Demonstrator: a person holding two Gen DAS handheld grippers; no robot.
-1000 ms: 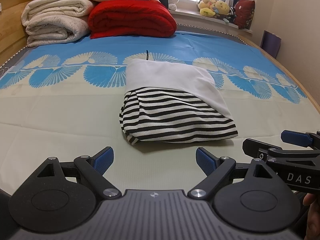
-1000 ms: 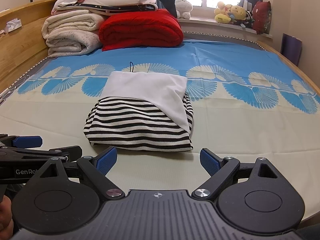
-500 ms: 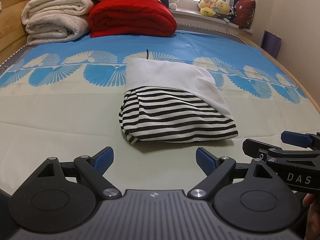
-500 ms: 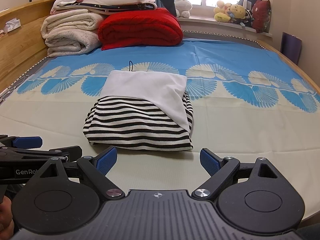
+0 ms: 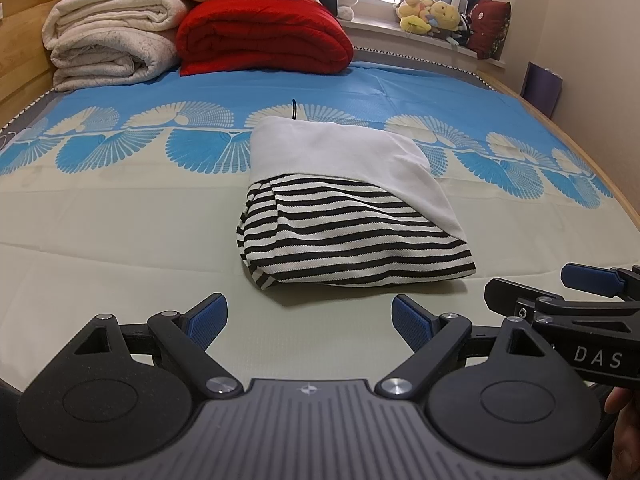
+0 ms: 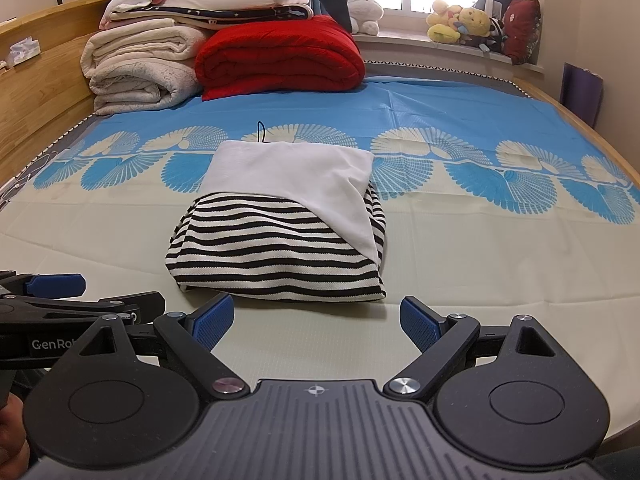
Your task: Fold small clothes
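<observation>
**A loose bundle, both grippers empty — mind the top layer**

Go left to right. Your left gripper (image 5: 306, 320) sits at the bottom of the left wrist view with its fingers spread wide and nothing between them; your right gripper (image 6: 316, 318) does the same at the bottom of the right wrist view. Each one shows in the other's frame at the lower edge, so they are side by side and close together — a careless sweep could knock one against the other.

The striped garment (image 5: 348, 236) lies mid-frame, just beyond both sets of fingertips, already folded into a compact bundle. The white cloth (image 5: 340, 152) drapes over its far part and slides down its right side. That is where I judge the risk to be: pinch only the striped edge and the white layer may slip off; grab too deep at the puffy near left corner and the fold may spring open. A thin dark loop (image 6: 261, 131) pokes up behind the bundle at upper centre and could snag.

The bed sheet (image 5: 120, 248) is pale in the lower half and blue with fan patterns above — soft, so pressing down will wrinkle it. At upper left are cream blankets (image 6: 140, 68) and a red quilt (image 6: 280, 56); plush toys (image 6: 460, 20) line the window sill at upper right.
</observation>
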